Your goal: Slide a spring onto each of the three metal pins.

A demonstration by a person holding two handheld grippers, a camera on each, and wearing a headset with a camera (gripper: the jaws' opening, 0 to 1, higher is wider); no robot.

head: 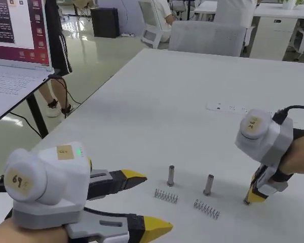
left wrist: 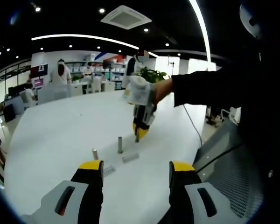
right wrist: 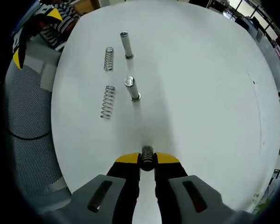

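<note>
A white table [head: 192,86] stands in an open office with a glossy pale floor and white desks and chairs behind it. Near the table's front edge a metal pin [head: 209,185] stands upright, and the rest is placed from it. A second pin [head: 171,175] stands near it on the laptop side, also upright. One spring [head: 206,208] lies flat just in front of the metal pin. A second spring [head: 166,196] lies flat farther along, in front of the second pin.

The right gripper [head: 251,198] points down at the table on the metal pin's other side. Its jaws are pinched on a third spring [right wrist: 147,156] and hide the table beneath it, so whether a pin sits inside is hard to tell. The left gripper [left wrist: 136,167] hovers out past the second pin, jaws wide apart and holding nothing.

A flat white power strip [head: 228,108] lies well behind the metal pin. An open laptop [head: 10,66] on a stand sits far off, beyond the second pin.
</note>
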